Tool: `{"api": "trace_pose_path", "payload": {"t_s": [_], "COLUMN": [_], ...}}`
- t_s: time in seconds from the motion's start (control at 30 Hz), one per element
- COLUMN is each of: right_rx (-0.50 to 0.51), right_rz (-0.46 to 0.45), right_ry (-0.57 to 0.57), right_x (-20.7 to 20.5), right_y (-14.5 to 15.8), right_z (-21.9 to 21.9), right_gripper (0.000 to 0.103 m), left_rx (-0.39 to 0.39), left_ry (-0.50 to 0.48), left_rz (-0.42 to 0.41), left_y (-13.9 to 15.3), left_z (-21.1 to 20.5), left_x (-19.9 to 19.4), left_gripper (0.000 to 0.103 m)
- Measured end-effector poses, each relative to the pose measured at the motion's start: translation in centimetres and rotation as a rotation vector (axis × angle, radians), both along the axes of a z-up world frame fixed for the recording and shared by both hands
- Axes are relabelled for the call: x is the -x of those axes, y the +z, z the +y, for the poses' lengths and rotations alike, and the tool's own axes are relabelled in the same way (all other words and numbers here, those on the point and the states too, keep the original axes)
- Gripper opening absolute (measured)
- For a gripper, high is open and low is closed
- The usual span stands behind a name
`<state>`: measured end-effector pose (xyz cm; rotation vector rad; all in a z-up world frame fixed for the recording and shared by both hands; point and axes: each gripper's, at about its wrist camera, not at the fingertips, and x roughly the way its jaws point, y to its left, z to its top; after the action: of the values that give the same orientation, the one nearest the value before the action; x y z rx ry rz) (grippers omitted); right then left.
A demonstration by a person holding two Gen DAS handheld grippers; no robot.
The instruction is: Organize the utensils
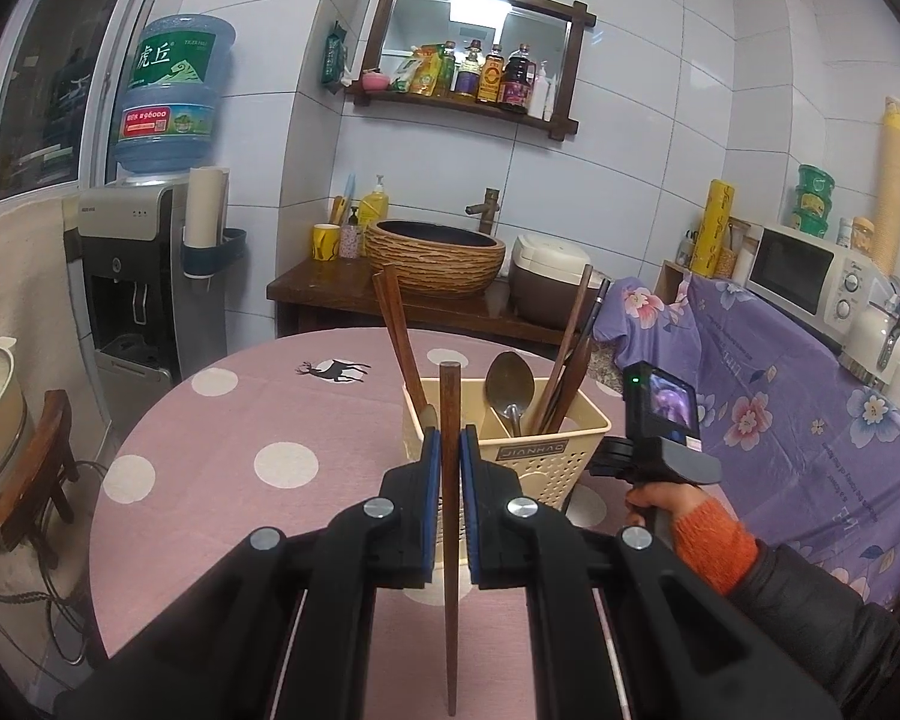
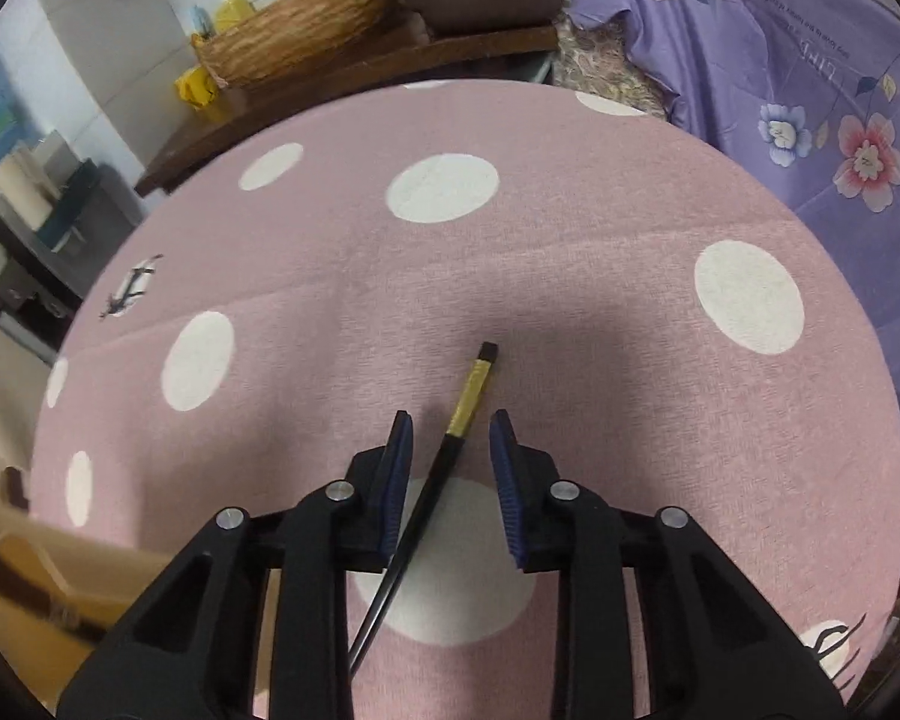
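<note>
My left gripper (image 1: 449, 444) is shut on a brown wooden chopstick (image 1: 449, 516), held upright just in front of the cream utensil basket (image 1: 540, 456). The basket holds a metal spoon (image 1: 510, 390) in the middle, brown chopsticks (image 1: 399, 330) at the left and more chopsticks (image 1: 570, 354) at the right. My right gripper (image 2: 451, 426) is open, low over the pink dotted tablecloth (image 2: 450, 276). A black chopstick with a gold band (image 2: 444, 468) lies on the cloth between its fingers, untouched. The right gripper's back (image 1: 660, 420) shows to the right of the basket in the left wrist view.
The round table (image 1: 222, 420) is edged by a wooden sideboard with a woven basin (image 1: 435, 258) and rice cooker (image 1: 549, 288) behind. A purple floral cover (image 1: 780, 396) with a microwave (image 1: 810, 270) lies right. A water dispenser (image 1: 144, 276) and a stool (image 1: 36, 474) stand left.
</note>
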<state>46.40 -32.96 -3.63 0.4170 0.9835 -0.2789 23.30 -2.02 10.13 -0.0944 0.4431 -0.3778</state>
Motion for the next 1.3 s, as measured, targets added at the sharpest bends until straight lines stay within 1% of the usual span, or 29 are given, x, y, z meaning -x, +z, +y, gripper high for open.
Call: {"api": "trace_pose_path", "payload": {"t_s": [0.07,0.1,0.13,0.17,0.27,0.33,0.4,0.53,0.7,0.87,0.97,1.17,1.3], "right_rx": [-0.012,0.018,0.028,0.03,0.022,-0.008,-0.055,-0.109,-0.176,-0.134,-0.108,-0.046,-0.015], "right_rz": [0.024,0.029,0.03,0.035,0.04,0.036,0.009,-0.055,-0.186,-0.345,-0.416,-0.511,-0.562], "right_ry": [-0.007,-0.016,-0.023,-0.029,-0.027,-0.022,-0.011,0.016,0.069,0.161,0.221,0.334,0.373], "right_x": [-0.6,-0.9,-1.1,-1.2,-1.7,-1.5,-1.1,0.6,4.8,10.1,13.2,18.4,20.4], "right_y": [-0.6,-0.5,-0.5,-0.6,-0.7,-0.7,-0.6,0.6,4.3,9.2,11.4,14.8,16.6], "right_z": [0.0,0.1,0.0,0.0,-0.1,-0.4,-0.8,-1.1,-1.5,-0.1,0.7,2.5,3.3], "right_gripper": [0.022,0.018,0.016,0.012,0.009,0.007,0.007,0.007,0.007,0.007,0.007,0.007,0.007], "left_rx": [0.003,0.003,0.004,0.004,0.007,0.006,0.008,0.013,0.019,0.026,0.028,0.035,0.035], "left_ry": [-0.001,-0.001,-0.001,-0.001,-0.005,-0.004,-0.003,-0.006,-0.005,-0.006,-0.003,0.001,0.0], "left_rz": [0.0,-0.001,-0.001,0.0,0.001,-0.003,-0.003,-0.002,-0.01,-0.017,-0.021,-0.031,-0.046], "left_y": [0.0,0.0,0.0,0.0,0.0,0.1,0.1,0.0,0.2,0.4,0.5,0.9,1.4], "left_z": [0.0,0.0,0.0,0.0,0.0,0.0,0.0,-0.2,-0.1,-0.1,0.0,0.3,0.3], "left_x": [0.0,0.0,0.0,0.0,0.0,0.1,0.1,0.1,0.3,0.5,0.8,1.4,1.7], "left_gripper": [0.008,0.008,0.008,0.008,0.008,0.008,0.008,0.008,0.008,0.008,0.008,0.008,0.008]}}
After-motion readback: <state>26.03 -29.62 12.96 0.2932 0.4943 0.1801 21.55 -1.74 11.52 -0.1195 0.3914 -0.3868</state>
